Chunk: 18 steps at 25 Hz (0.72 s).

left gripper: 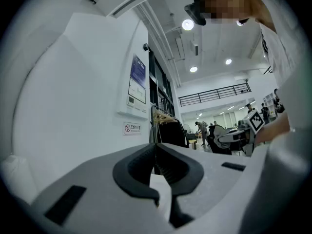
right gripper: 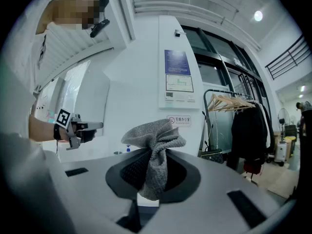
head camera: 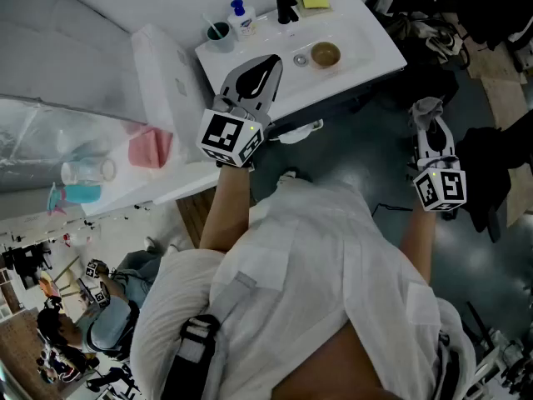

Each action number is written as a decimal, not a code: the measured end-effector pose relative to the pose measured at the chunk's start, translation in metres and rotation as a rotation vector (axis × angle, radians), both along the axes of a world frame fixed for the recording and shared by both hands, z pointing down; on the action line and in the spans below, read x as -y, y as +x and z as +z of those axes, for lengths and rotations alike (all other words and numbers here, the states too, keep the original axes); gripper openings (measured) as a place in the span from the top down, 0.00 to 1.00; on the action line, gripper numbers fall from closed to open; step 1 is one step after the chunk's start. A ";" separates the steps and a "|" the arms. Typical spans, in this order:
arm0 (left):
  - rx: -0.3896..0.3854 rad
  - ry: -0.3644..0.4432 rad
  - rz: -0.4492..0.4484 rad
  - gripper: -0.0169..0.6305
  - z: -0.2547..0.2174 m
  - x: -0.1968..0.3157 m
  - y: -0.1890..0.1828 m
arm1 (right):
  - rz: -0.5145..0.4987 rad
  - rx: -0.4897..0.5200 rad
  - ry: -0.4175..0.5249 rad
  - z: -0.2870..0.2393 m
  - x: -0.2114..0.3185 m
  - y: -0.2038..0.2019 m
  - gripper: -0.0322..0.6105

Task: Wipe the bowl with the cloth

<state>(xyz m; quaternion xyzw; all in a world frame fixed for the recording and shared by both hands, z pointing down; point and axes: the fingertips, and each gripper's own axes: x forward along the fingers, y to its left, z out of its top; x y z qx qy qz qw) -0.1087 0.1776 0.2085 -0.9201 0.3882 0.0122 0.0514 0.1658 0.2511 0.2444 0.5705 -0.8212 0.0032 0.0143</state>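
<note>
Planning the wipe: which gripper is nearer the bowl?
Left. The left gripper hangs just left of the bowl; the right gripper, holding the cloth, is beyond the counter's right end.

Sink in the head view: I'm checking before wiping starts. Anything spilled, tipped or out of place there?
Nothing stands out: the bowl sits upright in the sink, with no spill visible around it.

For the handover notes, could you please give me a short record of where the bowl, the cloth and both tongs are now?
bowl: brown, in the white sink, beside the drain
cloth: grey, bunched, pinched in the right tongs, well apart from the bowl
left tongs: shut, nothing between them, near the sink's front edge
wiping: not yet begun
</note>
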 end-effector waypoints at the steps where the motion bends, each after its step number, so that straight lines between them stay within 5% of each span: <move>1: 0.000 -0.001 0.000 0.95 0.000 0.000 -0.001 | 0.001 0.001 -0.001 0.000 -0.001 -0.001 0.86; 18: -0.002 -0.056 0.024 0.95 0.021 0.038 -0.042 | 0.010 0.015 -0.031 0.007 0.026 -0.044 0.86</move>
